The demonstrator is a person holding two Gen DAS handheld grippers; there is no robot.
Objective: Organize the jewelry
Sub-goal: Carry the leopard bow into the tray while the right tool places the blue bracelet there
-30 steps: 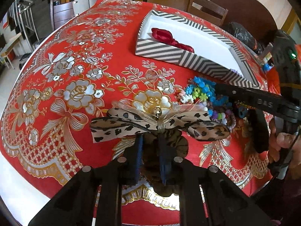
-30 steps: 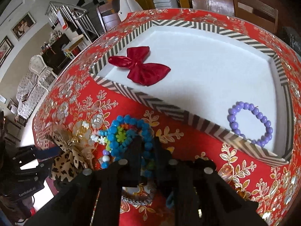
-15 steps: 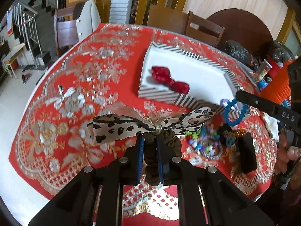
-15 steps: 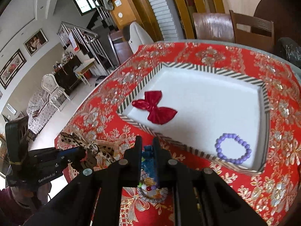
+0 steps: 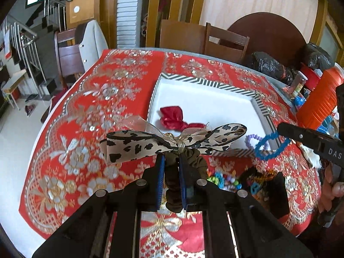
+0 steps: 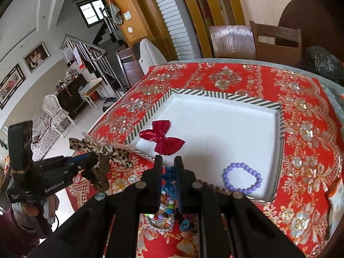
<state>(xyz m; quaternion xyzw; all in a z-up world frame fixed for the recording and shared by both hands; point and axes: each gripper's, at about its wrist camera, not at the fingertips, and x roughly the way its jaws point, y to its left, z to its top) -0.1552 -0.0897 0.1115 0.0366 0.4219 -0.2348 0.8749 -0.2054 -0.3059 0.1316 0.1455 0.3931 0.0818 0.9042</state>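
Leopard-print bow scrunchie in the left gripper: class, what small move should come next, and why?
Probably carry it forward over the striped tray and lower it onto the bare white floor. The left gripper is shut on the leopard-print bow scrunchie, lifted clear of the tablecloth, and the tray already holds the red bow and purple bracelet.

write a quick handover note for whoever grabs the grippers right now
Left gripper: shut on the leopard bow scrunchie, held above the cloth just short of the tray.
Right gripper: shut on the blue bracelet, also in the air near the tray's front edge.
Done: red bow and purple bracelet lie in the tray.
Left: set both held pieces in the tray, then clear the pile of beads and hair ties on the cloth.
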